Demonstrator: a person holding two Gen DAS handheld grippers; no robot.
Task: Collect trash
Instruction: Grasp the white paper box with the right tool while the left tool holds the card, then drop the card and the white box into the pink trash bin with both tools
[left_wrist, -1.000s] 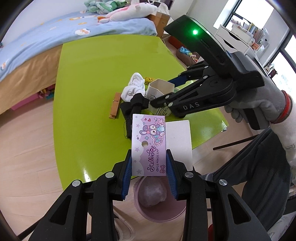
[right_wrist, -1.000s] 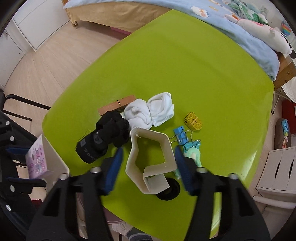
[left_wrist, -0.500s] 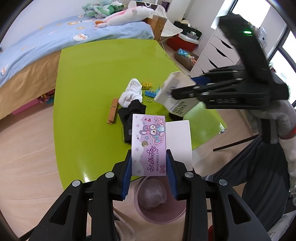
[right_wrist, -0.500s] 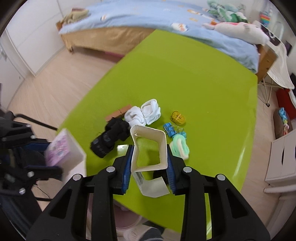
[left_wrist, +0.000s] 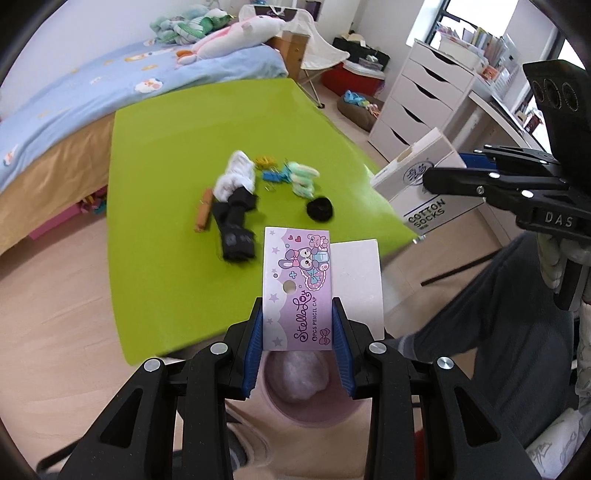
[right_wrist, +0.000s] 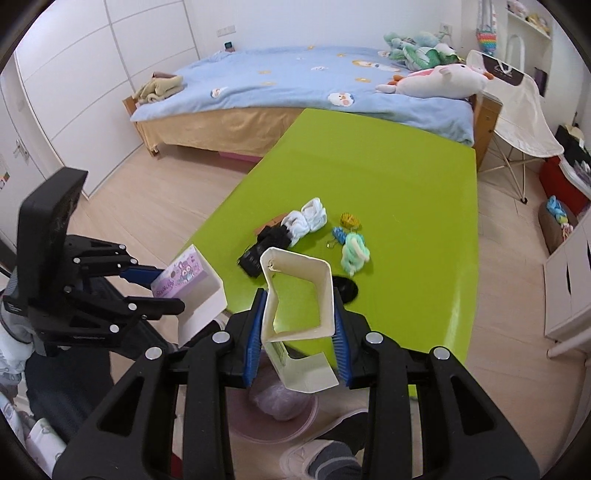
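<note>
both boxes (left_wrist: 297, 286) (right_wrist: 295, 295) gripped past table edge (right_wrist: 236, 295) — over pink bin (left_wrist: 306, 406).

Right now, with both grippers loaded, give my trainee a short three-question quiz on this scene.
1. True or false: the left gripper holds a purple pencil-cap package.
2. The white sock box in the right gripper is: A) on the green table; B) lifted off it; C) in the pink bin.
3. Which round black item lies on the table nearest the sock box?

Key: 1 true. 2 B. 3 the black hair tie.
</note>
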